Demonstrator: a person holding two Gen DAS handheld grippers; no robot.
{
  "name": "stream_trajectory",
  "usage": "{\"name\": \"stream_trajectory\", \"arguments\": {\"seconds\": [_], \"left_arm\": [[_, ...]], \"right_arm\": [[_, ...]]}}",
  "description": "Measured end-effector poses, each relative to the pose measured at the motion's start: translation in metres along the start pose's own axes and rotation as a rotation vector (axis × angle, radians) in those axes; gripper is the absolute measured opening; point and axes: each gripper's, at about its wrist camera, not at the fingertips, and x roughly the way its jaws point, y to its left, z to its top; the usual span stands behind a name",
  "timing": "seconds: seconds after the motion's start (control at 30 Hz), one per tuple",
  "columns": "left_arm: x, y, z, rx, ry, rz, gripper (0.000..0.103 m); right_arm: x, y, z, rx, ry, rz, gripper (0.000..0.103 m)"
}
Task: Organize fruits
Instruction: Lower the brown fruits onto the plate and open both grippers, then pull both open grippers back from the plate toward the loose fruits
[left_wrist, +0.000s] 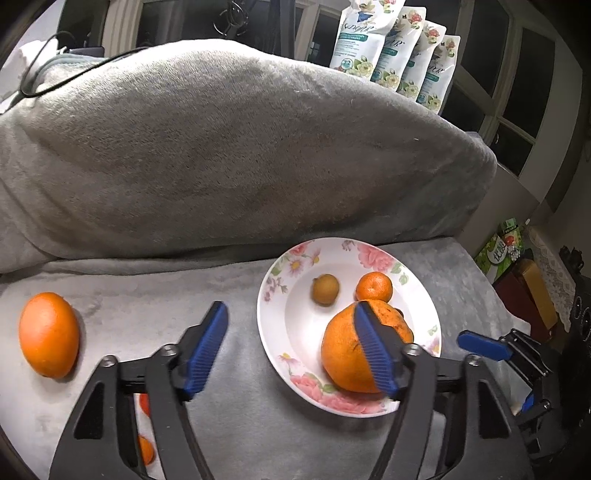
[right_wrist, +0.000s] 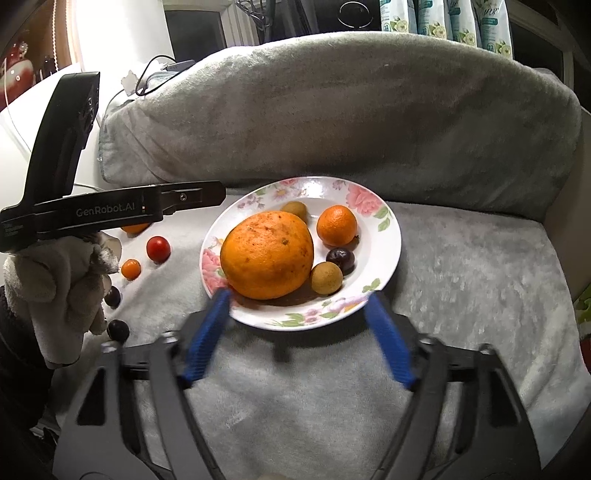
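Observation:
A floral white plate (right_wrist: 384, 254) sits on the grey blanket and holds a big orange (right_wrist: 267, 254), a mandarin (right_wrist: 337, 225), two tan longans (right_wrist: 325, 277) and a dark cherry (right_wrist: 340, 258). In the left wrist view the plate (left_wrist: 273, 332) is at right with the big orange (left_wrist: 343, 358). My left gripper (left_wrist: 291, 350) is open and empty, its right finger over the big orange. An orange (left_wrist: 49, 334) lies at the far left. My right gripper (right_wrist: 299, 336) is open and empty at the plate's near rim.
Loose on the blanket left of the plate are a red tomato (right_wrist: 158, 248), a small mandarin (right_wrist: 131, 269) and two dark cherries (right_wrist: 118, 329). The gloved hand with the left gripper body (right_wrist: 110, 210) is at the left. A grey cushion (right_wrist: 332, 110) rises behind the plate.

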Motion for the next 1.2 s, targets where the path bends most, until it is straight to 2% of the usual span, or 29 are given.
{"name": "stream_trajectory", "arguments": {"seconds": [0.2,0.67,1.2], "left_arm": [[-0.004,-0.004,0.0,0.014,-0.009,0.019,0.077],[-0.021,-0.003,-0.001,0.016,-0.045,0.031,0.077],[-0.053,0.008,-0.009,-0.006,-0.087,0.032,0.078]], "right_arm": [[0.0,0.007,0.001,-0.018,0.008,-0.003,0.087],[-0.002,0.009,0.002,-0.018,0.017,-0.004,0.087],[-0.013,0.021,0.005,0.003,-0.017,-0.006,0.087]]}}
